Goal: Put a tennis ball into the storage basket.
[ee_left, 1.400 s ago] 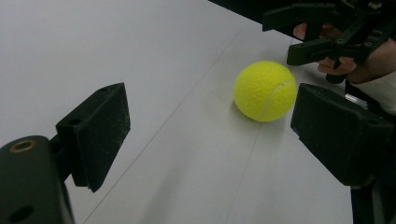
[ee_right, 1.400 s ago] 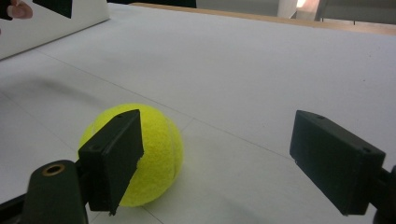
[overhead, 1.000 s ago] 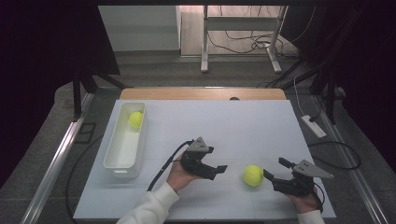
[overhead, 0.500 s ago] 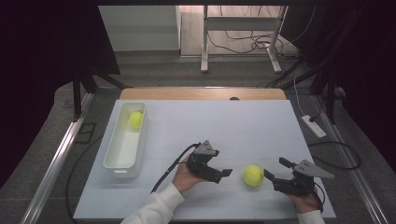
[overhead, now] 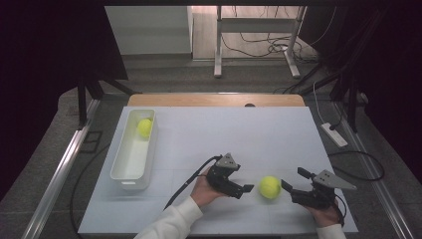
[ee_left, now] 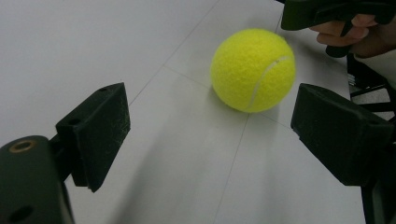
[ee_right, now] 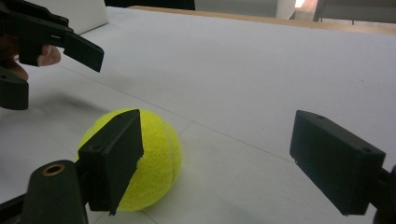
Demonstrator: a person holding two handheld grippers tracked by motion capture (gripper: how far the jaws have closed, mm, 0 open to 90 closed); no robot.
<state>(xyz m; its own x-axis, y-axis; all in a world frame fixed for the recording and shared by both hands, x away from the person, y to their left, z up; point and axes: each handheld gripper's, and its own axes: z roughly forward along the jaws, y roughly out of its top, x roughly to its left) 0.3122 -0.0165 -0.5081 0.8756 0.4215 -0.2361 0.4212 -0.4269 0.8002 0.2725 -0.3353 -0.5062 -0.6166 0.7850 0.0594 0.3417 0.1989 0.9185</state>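
Done: I count one tennis ball in the white bin.
Left: second ball lies on the table.
Tools: left gripper and right gripper flank it, jaws spread, grasping nothing.

Bright, even light on the white table, dark surroundings, soft shadows, slightly blurred near fingers

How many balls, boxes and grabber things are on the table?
Yellow tennis balls: 2 (one in the bin, one between the grippers)
White bin: 1
Black grippers: 2 (left, right)
Total: 5
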